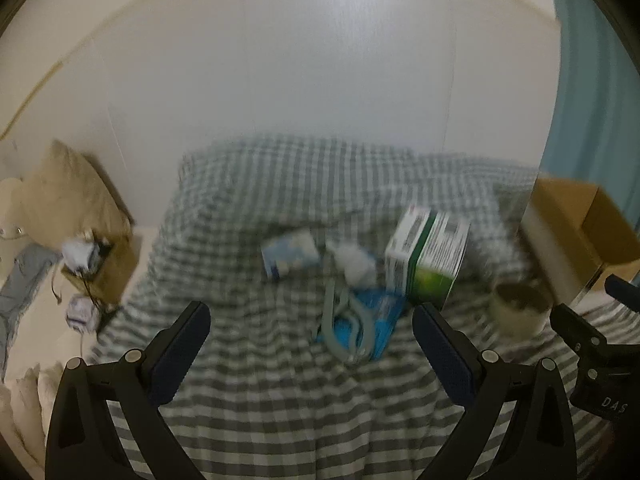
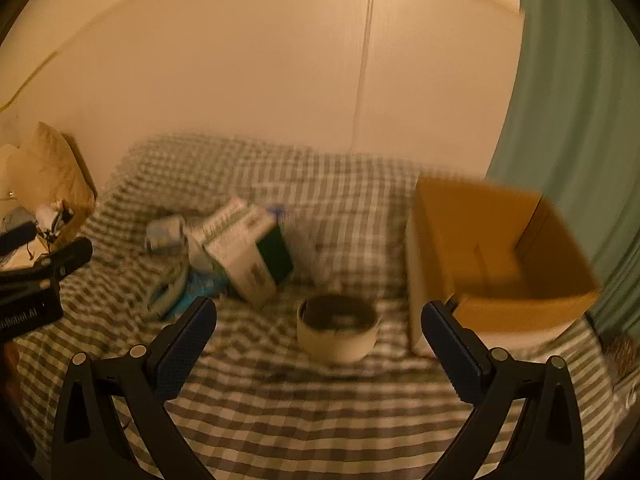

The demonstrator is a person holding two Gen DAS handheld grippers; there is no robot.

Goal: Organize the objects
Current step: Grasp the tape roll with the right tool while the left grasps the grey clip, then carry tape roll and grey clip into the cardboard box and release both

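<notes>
1. Looks like the very start: both the left gripper [image 1: 311,316] and right gripper [image 2: 319,310] hang wide apart, holding nothing.
2. Stuff sits on the bed [image 1: 280,400]: green-and-white box [image 1: 430,256], blue packet [image 1: 370,320], bowl [image 2: 338,330].
3. Next, I'd guess: right one grabs the bowl, heads for the cardboard box [image 2: 500,248] beside it.

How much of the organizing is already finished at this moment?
Nothing looks done: the open cardboard box shows only its bare floor. Nothing is in hand; the left tool and right tool are open over the checkered bed. Left to sort: the green-and-white carton, small blue-and-white box, white bottle, blue packet and round cup.
</notes>
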